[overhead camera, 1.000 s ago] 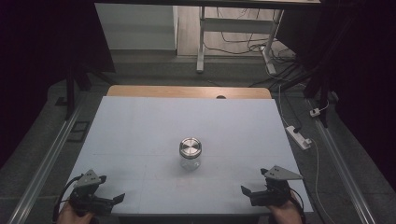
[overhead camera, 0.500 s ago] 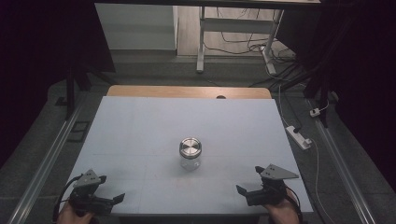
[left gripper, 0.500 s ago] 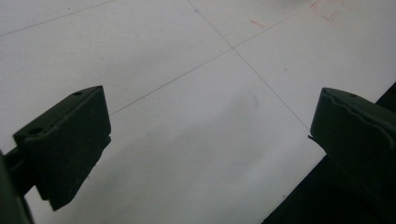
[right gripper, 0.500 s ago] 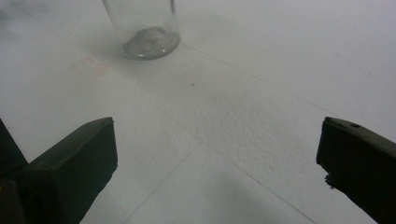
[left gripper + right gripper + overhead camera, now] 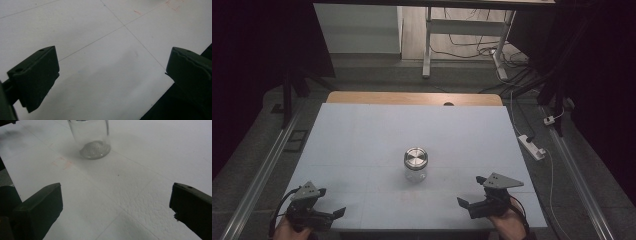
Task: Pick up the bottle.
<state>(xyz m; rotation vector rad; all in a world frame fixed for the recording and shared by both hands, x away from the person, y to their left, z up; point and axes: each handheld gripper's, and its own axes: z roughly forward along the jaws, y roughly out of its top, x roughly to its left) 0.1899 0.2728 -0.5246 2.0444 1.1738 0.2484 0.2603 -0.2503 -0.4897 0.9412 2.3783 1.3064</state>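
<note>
Worktop (image 5: 362, 145): pale sheet ruled with faint grid lines, taking up the middle of the high view, with a strip of wooden edge along its far side.

Glass jar (image 5: 415, 164): stands upright just below the centre of the high view, clear-walled, with a brushed metal screw lid (image 5: 416, 158) on top. In the right gripper view its lower body sits at upper centre (image 5: 93, 138); the base looks textured through the glass. Contents, if any, cannot be made out.

Right tongs (image 5: 472, 205): lower right of the high view, held low over the worktop, jaws spread wide with nothing between them, pointing toward the left of the frame with the jar ahead and apart from them.

Left tongs (image 5: 332, 214): lower left corner of the high view, jaws likewise spread wide and empty, over bare worktop close to its near edge (image 5: 160, 72). Well apart from the jar.

Judgement, step in hand: approach to the jar, likely one tool to steady the body and one for the lid.

Notes for doing it well:
- Keep the jaws wide until they straddle the glass; close only once centred.
- Grip the body low and level; smooth glass may slip or tip if pinched high or at a slant.
- Bring the second tool onto the lid rim squarely before any twist.
</note>
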